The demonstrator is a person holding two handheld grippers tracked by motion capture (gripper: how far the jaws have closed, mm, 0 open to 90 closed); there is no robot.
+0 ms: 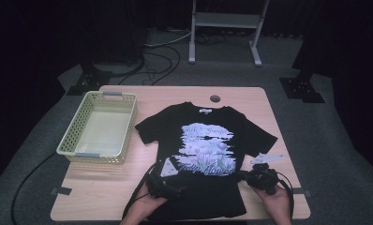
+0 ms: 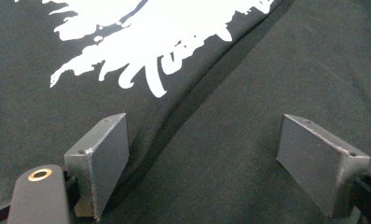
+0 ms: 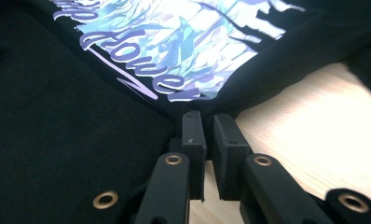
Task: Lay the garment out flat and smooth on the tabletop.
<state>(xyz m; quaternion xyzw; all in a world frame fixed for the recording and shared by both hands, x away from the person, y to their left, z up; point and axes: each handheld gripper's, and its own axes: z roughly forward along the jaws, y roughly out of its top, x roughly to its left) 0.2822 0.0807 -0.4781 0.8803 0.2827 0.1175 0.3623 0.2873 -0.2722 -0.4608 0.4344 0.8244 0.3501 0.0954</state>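
A black T-shirt [image 1: 208,140] with a pale blue and white print lies flat on the wooden table [image 1: 95,183], collar away from me. My left gripper [image 1: 168,187] is over the shirt's lower left part. In the left gripper view the left gripper [image 2: 204,123] is open wide above a long crease in the black T-shirt [image 2: 249,70]. My right gripper [image 1: 252,177] is at the shirt's lower right side. In the right gripper view the right gripper [image 3: 208,116] has its jaws closed on the edge of the T-shirt [image 3: 58,121], just below the print.
A pale yellow mesh basket [image 1: 88,158] stands empty on the table's left side, close to the shirt's left sleeve. A round cable hole [image 1: 215,98] is near the far edge. Bare wood [image 3: 305,121] shows right of the shirt. Cables and a metal stand [image 1: 224,21] are on the floor behind.
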